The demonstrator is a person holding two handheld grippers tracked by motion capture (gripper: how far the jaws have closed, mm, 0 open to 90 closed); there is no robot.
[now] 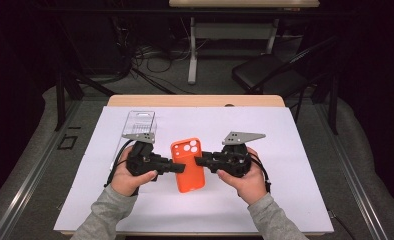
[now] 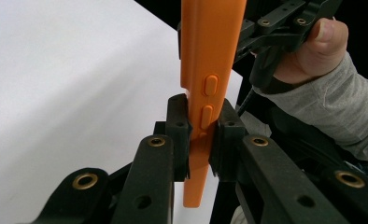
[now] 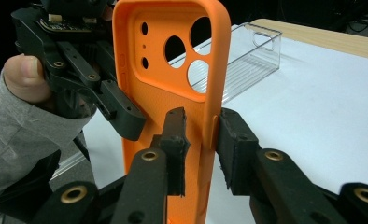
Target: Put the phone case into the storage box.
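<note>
An orange, soft-looking phone case (image 1: 188, 165) with round camera cut-outs is held above the white-covered table (image 1: 295, 200), between the two hands. The left tongs (image 1: 177, 167) clamp the case's left edge, pads pressing beside its side buttons. The right tongs (image 1: 201, 161), at the case's opposite edge, stand narrow, one jaw inside the shell and one outside; whether both pads press I cannot tell. A clear plastic box (image 1: 140, 123) lies beyond the case, to its left.
</note>
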